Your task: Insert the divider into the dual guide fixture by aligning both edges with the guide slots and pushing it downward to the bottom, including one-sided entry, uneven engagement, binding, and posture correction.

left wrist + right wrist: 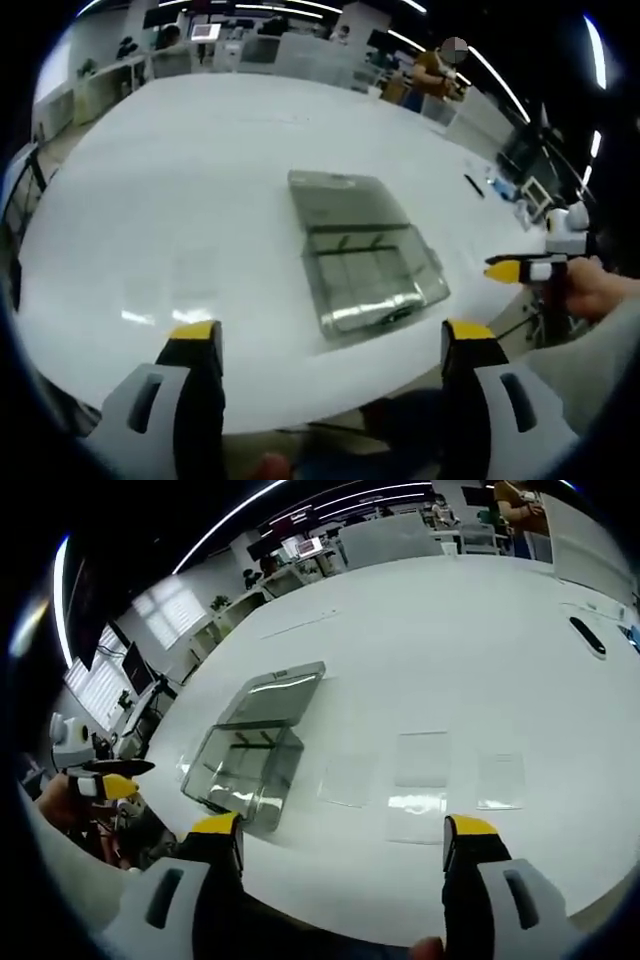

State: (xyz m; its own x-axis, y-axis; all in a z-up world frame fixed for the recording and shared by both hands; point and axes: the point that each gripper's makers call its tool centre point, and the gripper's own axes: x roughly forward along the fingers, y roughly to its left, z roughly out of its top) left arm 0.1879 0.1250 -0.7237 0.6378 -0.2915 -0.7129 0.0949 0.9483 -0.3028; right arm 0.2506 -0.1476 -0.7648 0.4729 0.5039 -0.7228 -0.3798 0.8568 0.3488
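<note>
1. The left tongs (332, 345) were open, their yellow-tipped jaws wide apart and empty at the near edge of the white counter (180, 190).
2. The right tongs (345, 840) were likewise open and empty, jaws spread over the counter's (450, 650) near edge.
3. The fixture (360, 250), a clear box with a flat lid-like part on its far side, lay on the counter just beyond the left tongs, a little to the right.
4. In the right gripper view the fixture (255, 745) lay to the left of the tongs, near the counter's edge.
5. Several clear flat sheets (420, 760) lay on the counter right of the fixture, ahead of the right tongs; which one was the divider could not be told.
6. In the left gripper view faint sheets (165, 285) showed on the counter left of the fixture.
7. The right tongs' tip (515, 270) came in from the right in the left gripper view, held by a hand (595, 290).
8. A dark pen-like thing (586, 637) lay far right on the counter.
9. A person (435, 75) stood beyond the far edge.
</note>
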